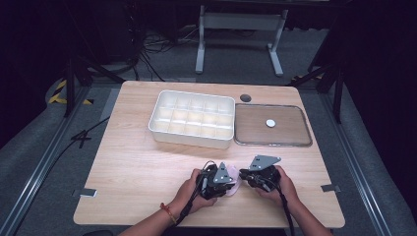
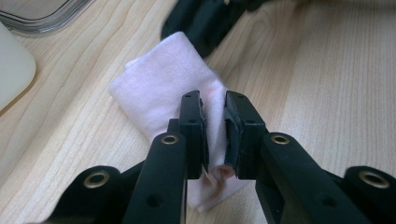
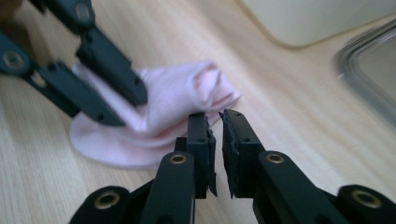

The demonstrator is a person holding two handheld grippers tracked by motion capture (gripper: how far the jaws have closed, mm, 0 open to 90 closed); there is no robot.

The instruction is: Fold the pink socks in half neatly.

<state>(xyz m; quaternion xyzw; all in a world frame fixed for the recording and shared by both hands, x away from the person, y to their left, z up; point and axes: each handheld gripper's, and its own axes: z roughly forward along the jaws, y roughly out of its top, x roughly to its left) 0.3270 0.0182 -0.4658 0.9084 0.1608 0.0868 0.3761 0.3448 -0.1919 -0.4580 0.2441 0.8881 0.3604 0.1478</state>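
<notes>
High view: one soft pale-pink folded cloth lies near the desk's front edge, between two grippers; one white compartment tray and one clear lid sit behind.

Left gripper view: left gripper pinches a fold; light, limp.

Right gripper view: right gripper jaws narrow, empty beside the cloth's free edge, probably the best hold.

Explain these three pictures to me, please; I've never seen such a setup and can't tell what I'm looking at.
A person sits at a wooden table, holding a hand-operated tool in each hand. The high view looks down from above; the other two come from cameras riding on each tool. On the table lie a white divided tray, a clear lid and a pale pink cloth. The left gripper has its fingers pinched on a fold of that cloth. The right gripper is nearly shut at the cloth's edge, gripping nothing visible.
</notes>
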